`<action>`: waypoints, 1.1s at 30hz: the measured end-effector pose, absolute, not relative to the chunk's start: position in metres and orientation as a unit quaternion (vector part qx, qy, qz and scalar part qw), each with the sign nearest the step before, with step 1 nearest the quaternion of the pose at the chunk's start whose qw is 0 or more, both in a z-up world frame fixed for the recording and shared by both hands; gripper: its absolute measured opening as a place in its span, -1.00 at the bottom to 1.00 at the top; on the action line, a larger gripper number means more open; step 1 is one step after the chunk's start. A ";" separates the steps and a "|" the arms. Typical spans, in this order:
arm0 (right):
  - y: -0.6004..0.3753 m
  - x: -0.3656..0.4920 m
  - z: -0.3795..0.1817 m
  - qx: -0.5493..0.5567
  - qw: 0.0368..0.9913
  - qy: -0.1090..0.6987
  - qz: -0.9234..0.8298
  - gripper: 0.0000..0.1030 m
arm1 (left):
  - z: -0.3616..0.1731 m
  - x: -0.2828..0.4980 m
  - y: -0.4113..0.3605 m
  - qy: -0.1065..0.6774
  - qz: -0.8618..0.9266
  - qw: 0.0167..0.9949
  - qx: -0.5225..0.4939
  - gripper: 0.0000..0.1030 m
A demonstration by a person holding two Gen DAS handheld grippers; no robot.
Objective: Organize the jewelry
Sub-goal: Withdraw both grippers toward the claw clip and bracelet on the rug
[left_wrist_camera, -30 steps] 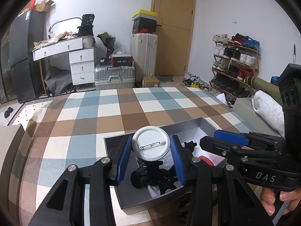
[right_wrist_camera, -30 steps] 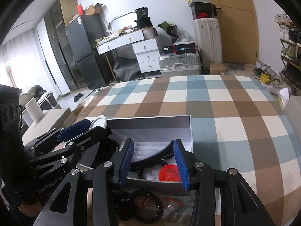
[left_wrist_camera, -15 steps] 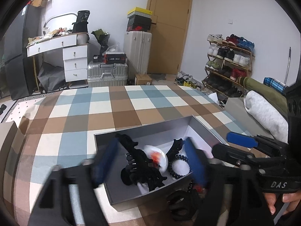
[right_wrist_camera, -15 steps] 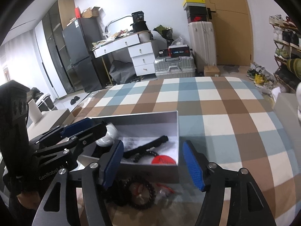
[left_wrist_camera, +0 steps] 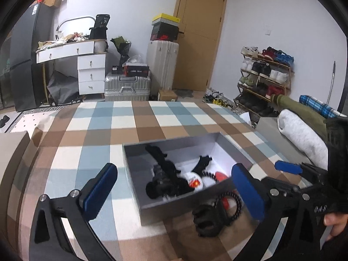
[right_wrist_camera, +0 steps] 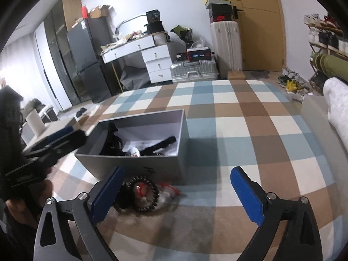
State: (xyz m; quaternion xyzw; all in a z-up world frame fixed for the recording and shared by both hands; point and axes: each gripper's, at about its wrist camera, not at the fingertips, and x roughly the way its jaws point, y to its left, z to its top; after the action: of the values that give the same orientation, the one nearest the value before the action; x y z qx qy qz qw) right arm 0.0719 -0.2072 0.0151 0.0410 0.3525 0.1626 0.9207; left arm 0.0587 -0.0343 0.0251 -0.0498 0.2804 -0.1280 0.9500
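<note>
Claws agape near box

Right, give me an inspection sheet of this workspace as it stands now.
Surface: checked blanket, blue, brown, white.
Job's things: grey box holds black hair clips and a white badge.
Clutter: beaded bracelet and small bits lie outside the box's near wall.
Grippers: left gripper and right gripper have just been opening; both open, nothing between the fingers.
Cables: nothing seen.
Surroundings: suitcases, shoe rack, white dresser.
</note>
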 end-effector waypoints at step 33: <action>-0.186 0.072 -0.018 -0.019 0.884 0.431 0.181 0.22 | -0.008 0.050 -0.062 0.391 -0.246 0.887 0.007 0.94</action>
State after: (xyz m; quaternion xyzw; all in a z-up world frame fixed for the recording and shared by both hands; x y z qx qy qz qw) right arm 0.0723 -0.1859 -0.0182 -0.0191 0.4307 0.1814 0.8839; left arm 0.0499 -0.0619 -0.0078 0.0070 0.3908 -0.2456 0.8871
